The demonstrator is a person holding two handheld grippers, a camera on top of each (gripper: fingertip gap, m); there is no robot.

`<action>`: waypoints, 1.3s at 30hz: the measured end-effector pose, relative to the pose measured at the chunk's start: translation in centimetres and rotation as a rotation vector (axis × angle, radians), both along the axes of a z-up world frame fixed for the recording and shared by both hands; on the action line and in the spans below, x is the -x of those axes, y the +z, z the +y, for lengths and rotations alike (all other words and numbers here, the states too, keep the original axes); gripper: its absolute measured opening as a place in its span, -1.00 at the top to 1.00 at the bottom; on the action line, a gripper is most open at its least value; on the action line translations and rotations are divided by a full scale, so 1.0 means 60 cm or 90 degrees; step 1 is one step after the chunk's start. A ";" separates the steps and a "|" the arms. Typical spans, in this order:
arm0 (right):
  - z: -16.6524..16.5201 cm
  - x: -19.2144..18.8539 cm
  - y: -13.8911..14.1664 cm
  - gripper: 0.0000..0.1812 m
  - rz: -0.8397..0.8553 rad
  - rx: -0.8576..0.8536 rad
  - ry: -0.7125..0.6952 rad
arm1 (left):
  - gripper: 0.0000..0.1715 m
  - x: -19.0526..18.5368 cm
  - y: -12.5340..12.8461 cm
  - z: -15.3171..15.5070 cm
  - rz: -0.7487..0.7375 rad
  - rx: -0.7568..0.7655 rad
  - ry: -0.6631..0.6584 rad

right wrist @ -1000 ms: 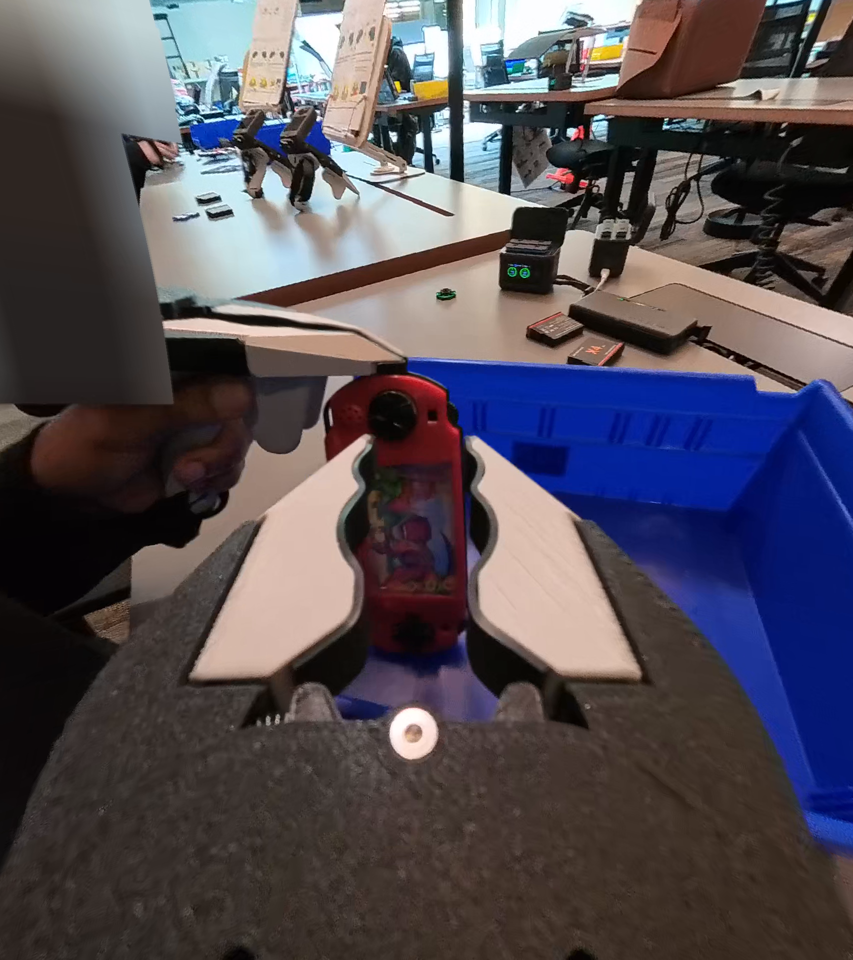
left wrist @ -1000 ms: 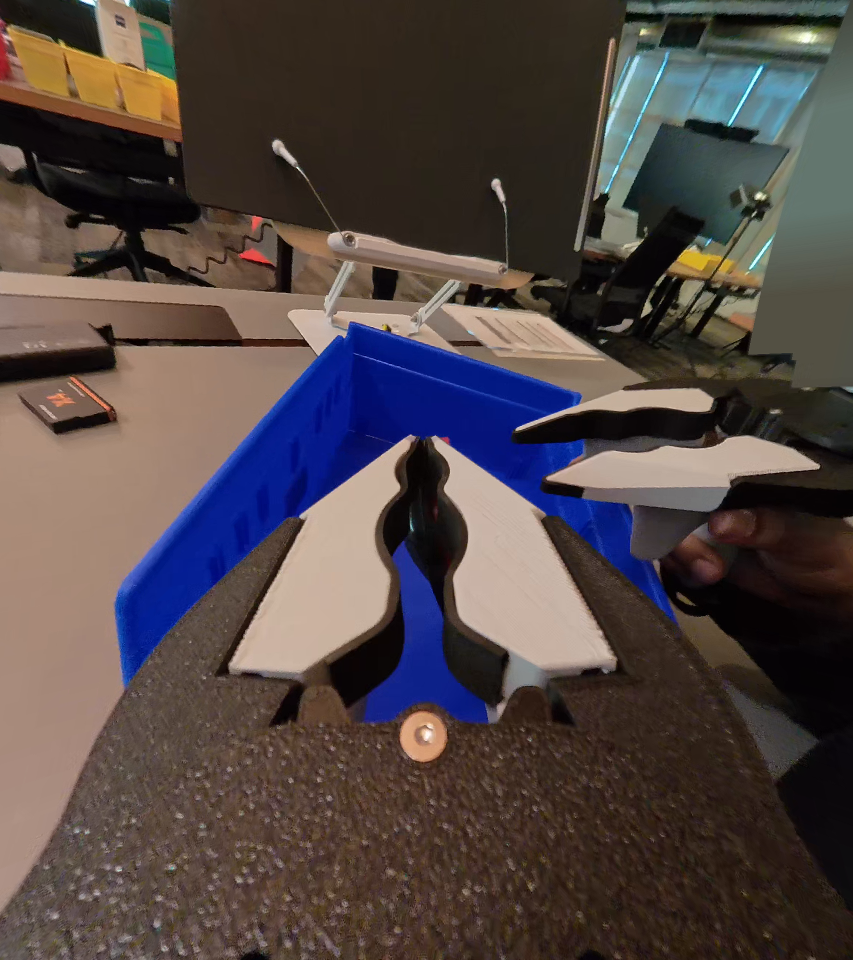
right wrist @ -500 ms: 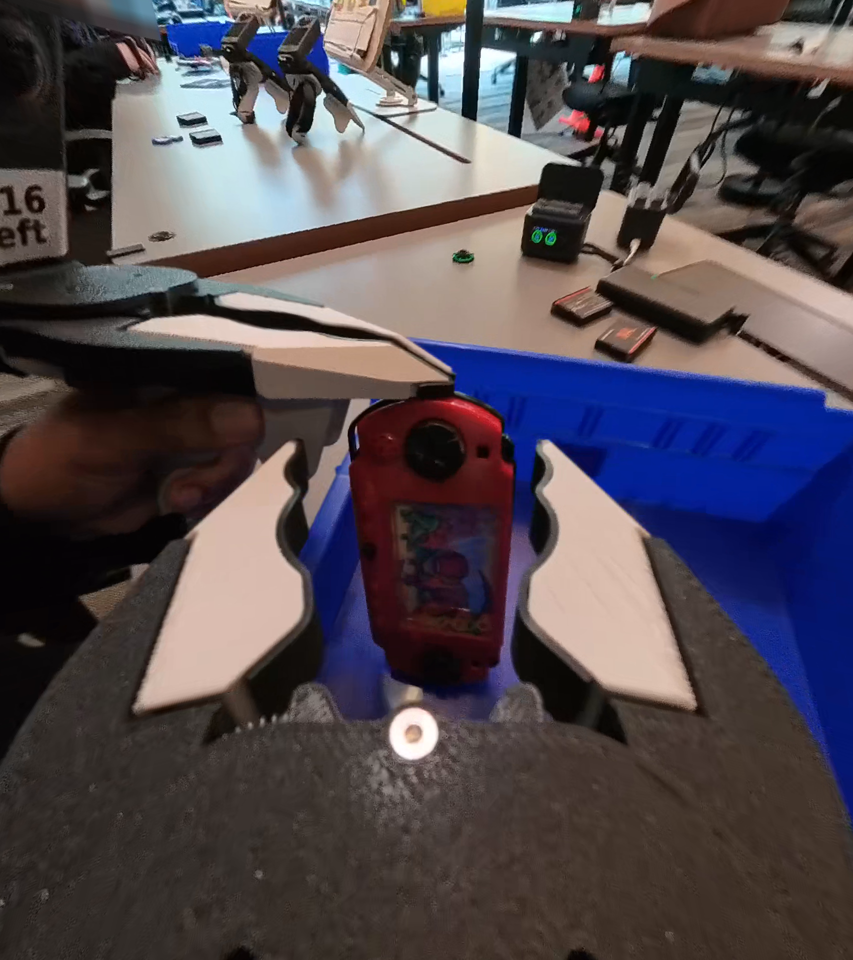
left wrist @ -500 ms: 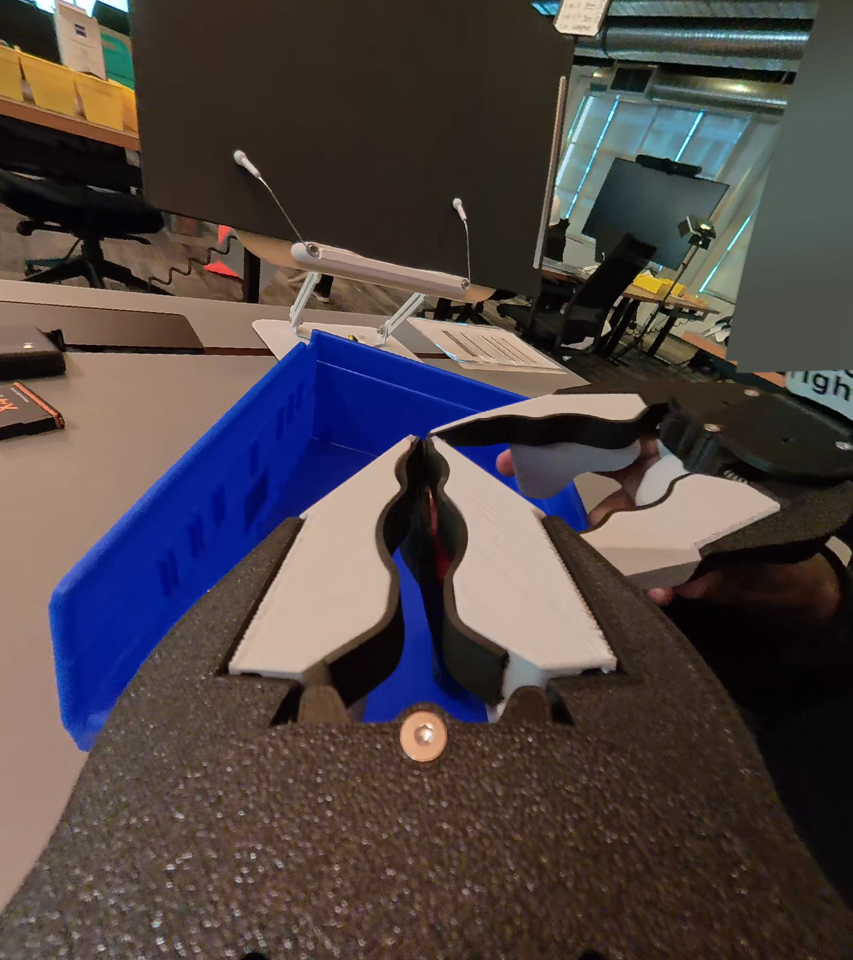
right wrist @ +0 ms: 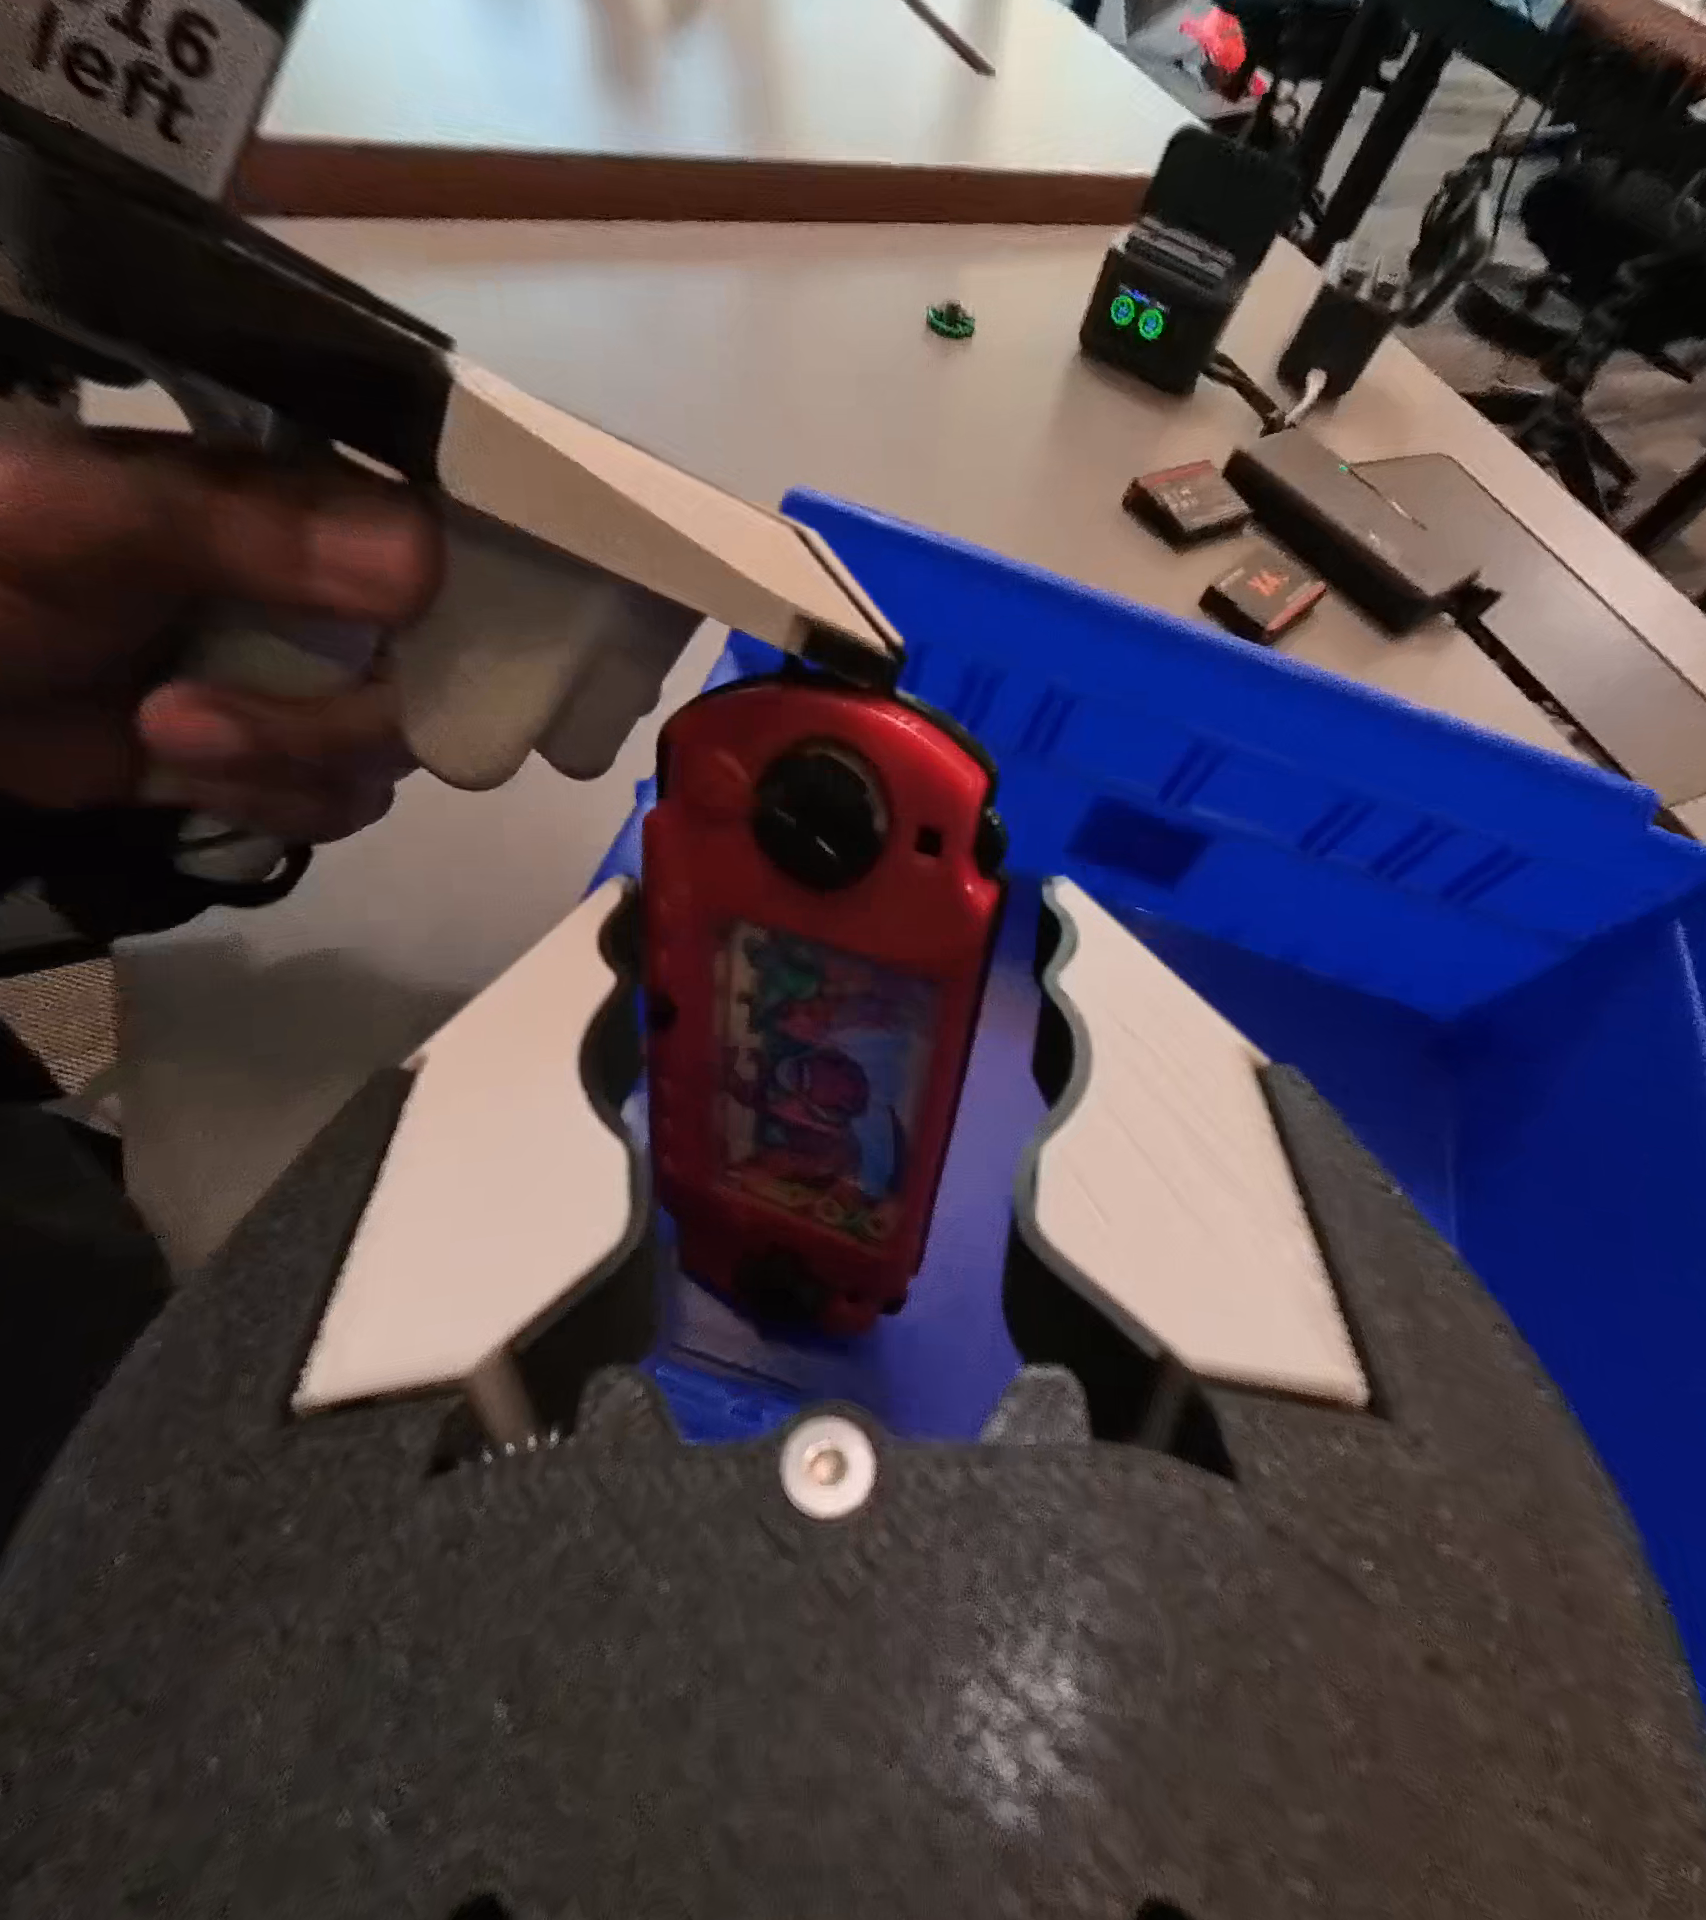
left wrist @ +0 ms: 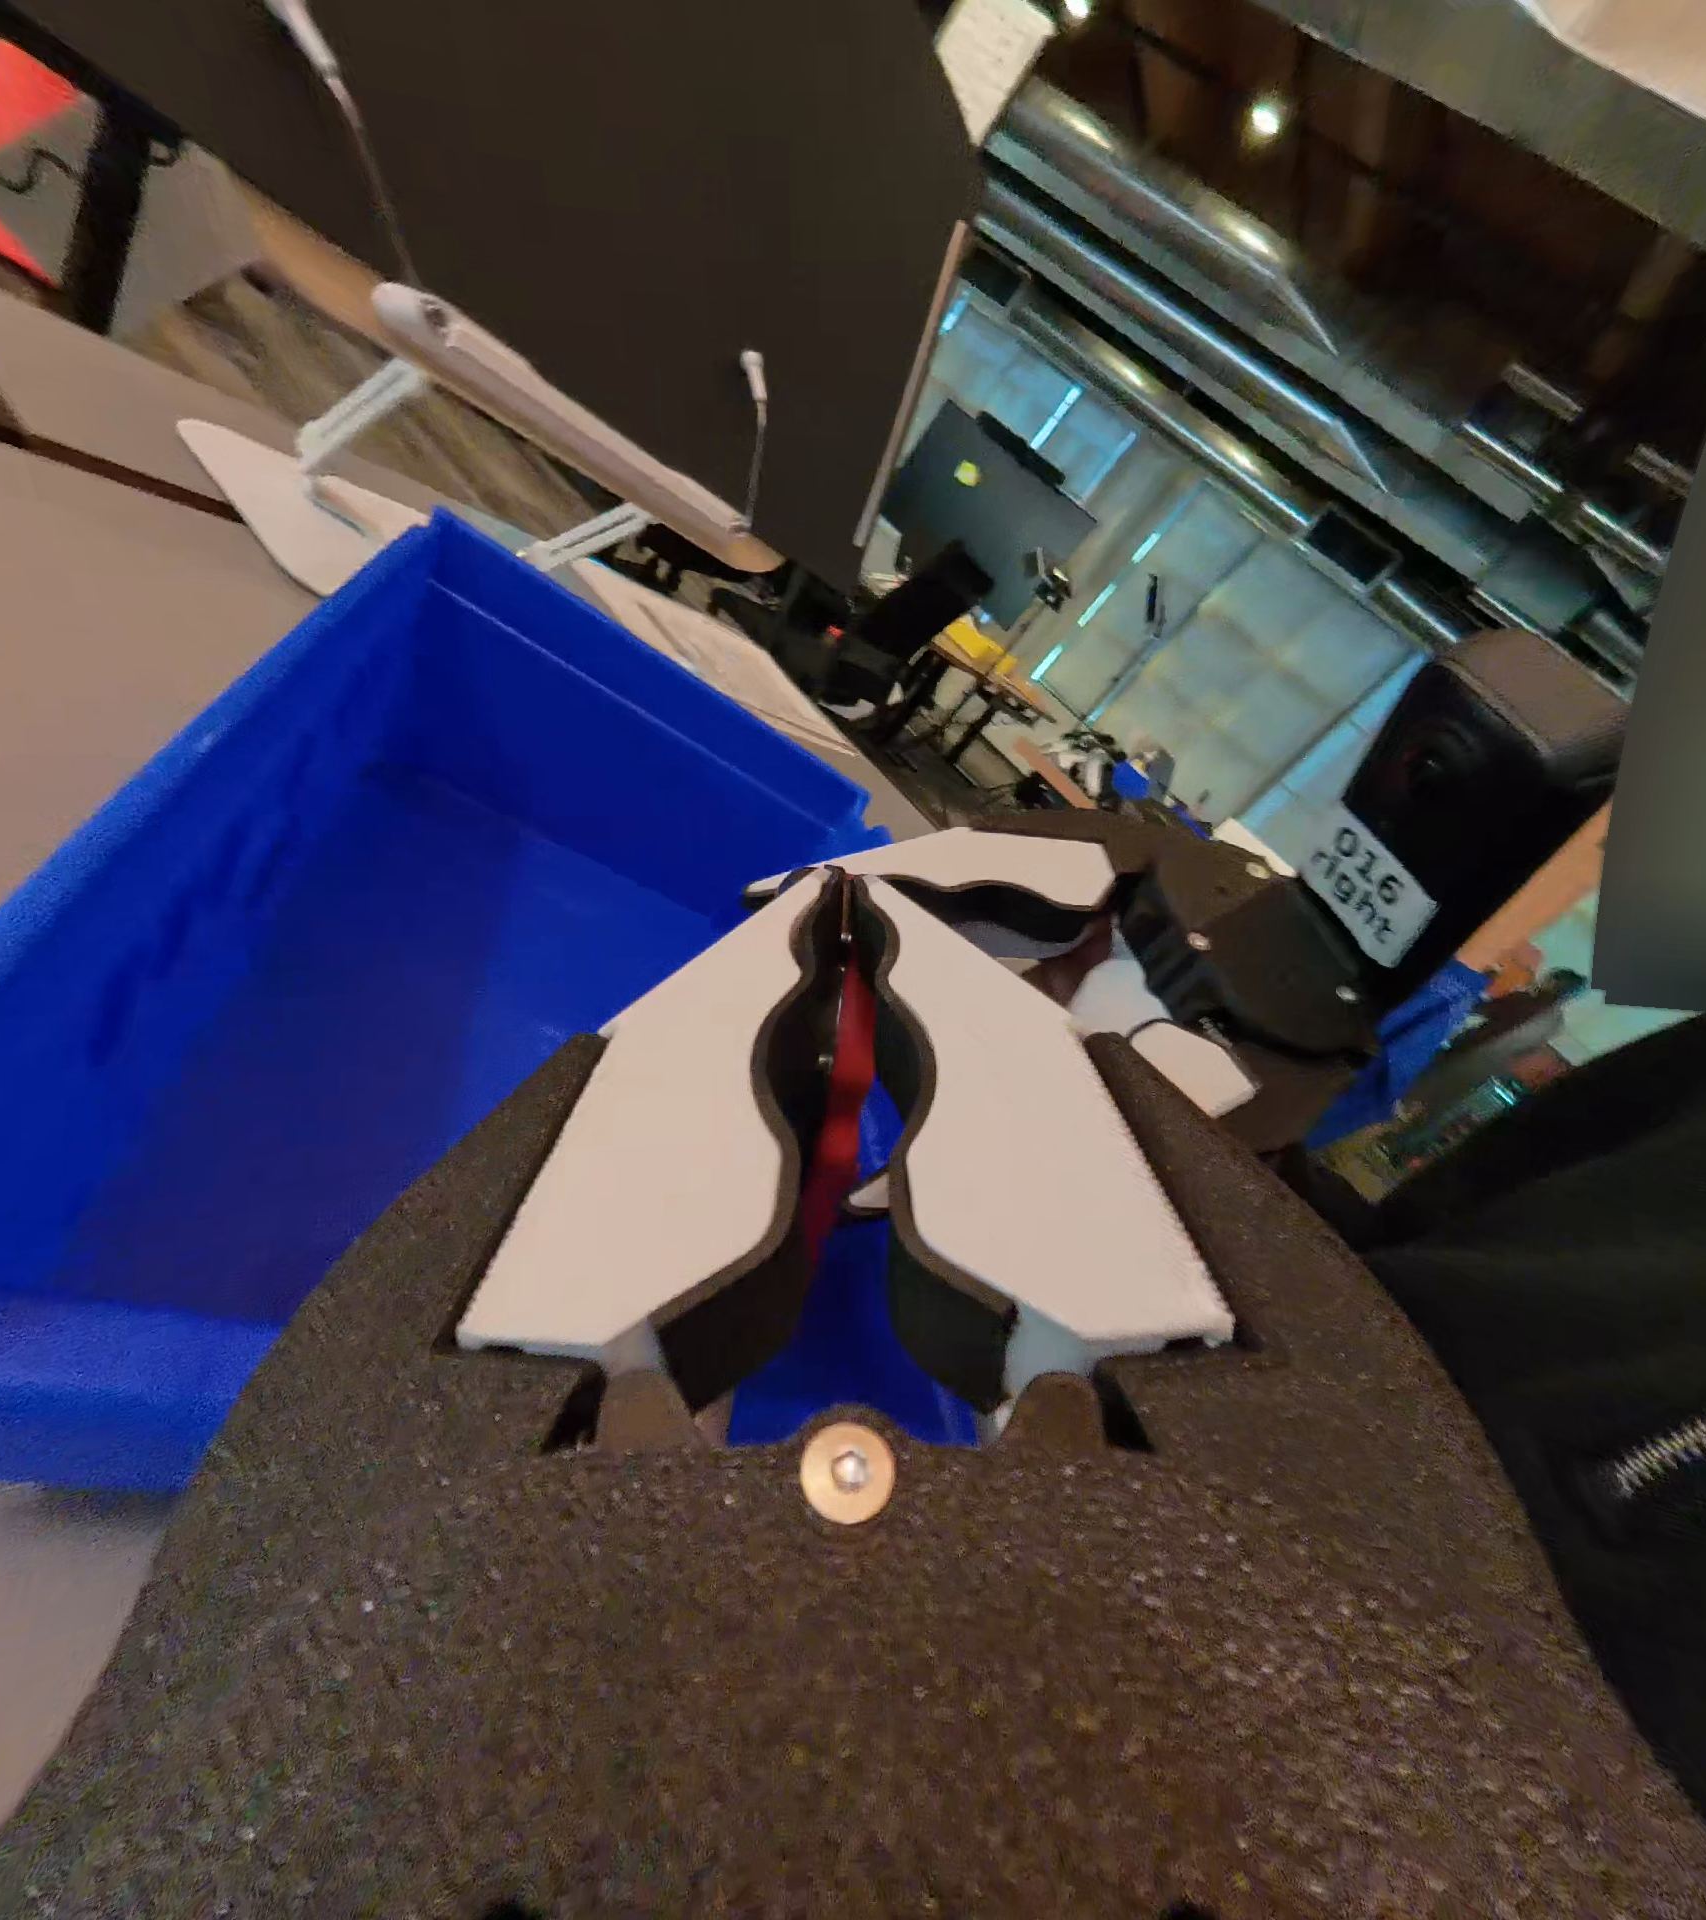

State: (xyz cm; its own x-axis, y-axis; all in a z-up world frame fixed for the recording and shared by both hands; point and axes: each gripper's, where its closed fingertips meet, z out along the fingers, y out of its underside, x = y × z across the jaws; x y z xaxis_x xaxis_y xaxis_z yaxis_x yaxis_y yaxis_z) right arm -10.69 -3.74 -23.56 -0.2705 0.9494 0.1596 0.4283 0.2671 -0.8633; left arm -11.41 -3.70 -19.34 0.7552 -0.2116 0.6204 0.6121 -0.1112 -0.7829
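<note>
Left gripper [left wrist: 841, 883] pinched tight on the top end of a red toy game [right wrist: 818, 997], seen only as a thin red edge in the left wrist view. Same toy shown flat and full in the right wrist view: black round knob near the top, bright picture in the middle. Hanging over the near end of a blue bin [left wrist: 236, 935], held up off the bin floor.

Right gripper [right wrist: 833, 1049] spread wide, one finger on each side of the toy. Left finger [right wrist: 506, 1174] just beside the toy's edge, maybe touching, hard to tell. Right finger [right wrist: 1171, 1174] clearly apart from it. A hand [right wrist: 153, 644] wrapped round the left gripper's handle, up and left of the bin.

Past the bin's far wall, only in the right wrist view: two small black cards [right wrist: 1223, 551], a flat black box [right wrist: 1348, 540], a charger with green lights [right wrist: 1171, 301], a tiny green ring [right wrist: 951, 320], all on a grey table [right wrist: 724, 353].

Past the bin, only in the left wrist view: a white stand [left wrist: 475, 416] and a big dark board [left wrist: 620, 208].
</note>
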 end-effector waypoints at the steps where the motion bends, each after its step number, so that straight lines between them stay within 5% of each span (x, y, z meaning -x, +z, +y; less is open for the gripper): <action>1: 0.001 0.002 0.000 0.16 -0.001 -0.009 -0.007 | 0.99 0.005 -0.006 0.000 0.012 0.008 0.020; 8: -0.009 0.014 -0.001 0.12 -0.010 -0.047 -0.049 | 0.99 0.004 -0.014 0.008 0.096 0.054 0.082; 39: 0.004 -0.013 -0.017 0.04 -0.036 0.011 -0.069 | 0.99 -0.037 -0.001 0.007 0.157 0.024 0.031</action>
